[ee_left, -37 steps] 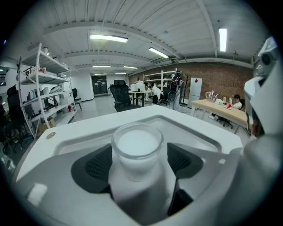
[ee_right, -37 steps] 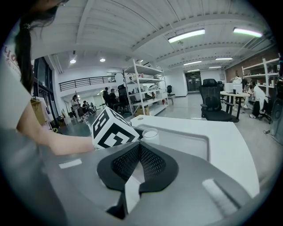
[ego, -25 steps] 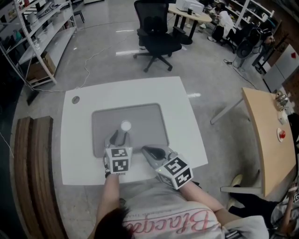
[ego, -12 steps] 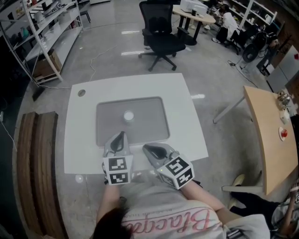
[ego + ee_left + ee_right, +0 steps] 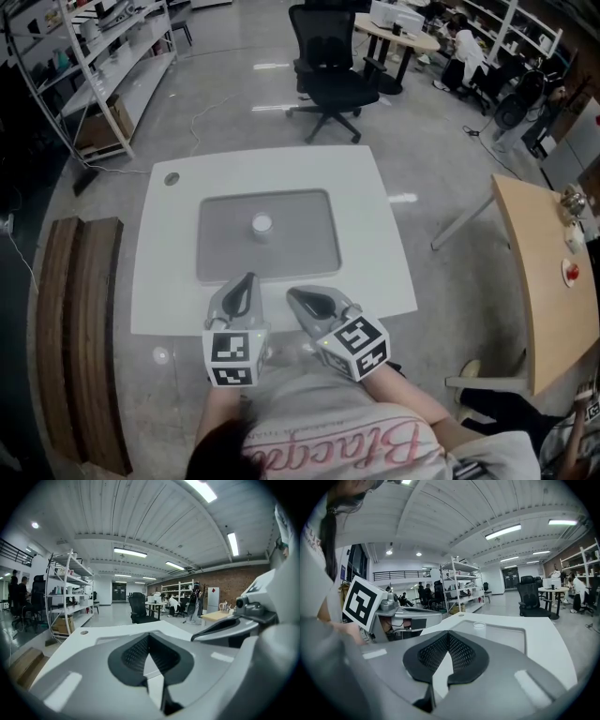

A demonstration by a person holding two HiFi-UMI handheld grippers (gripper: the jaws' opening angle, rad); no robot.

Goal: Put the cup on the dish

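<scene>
A small white cup (image 5: 262,224) stands alone in the middle of the grey tray (image 5: 309,246) on the white table (image 5: 375,225); I cannot make out a separate dish under it. In the right gripper view the cup (image 5: 479,626) shows far ahead on the tray. My left gripper (image 5: 247,279) hangs over the table's near edge, well short of the cup, shut and empty. My right gripper (image 5: 292,296) sits beside it, also shut with nothing held. The left gripper's (image 5: 149,637) and right gripper's (image 5: 449,634) own views show the pads meeting.
A black office chair (image 5: 328,66) stands beyond the table. Metal shelving (image 5: 84,56) runs along the left. A wooden bench (image 5: 80,328) lies left of the table and a wooden desk (image 5: 544,272) to the right. A round grommet (image 5: 172,178) marks the table's far left corner.
The left gripper has drawn back from the cup toward the table's near edge and its jaws have closed empty. The cup stays on the tray. The right gripper has barely moved.
</scene>
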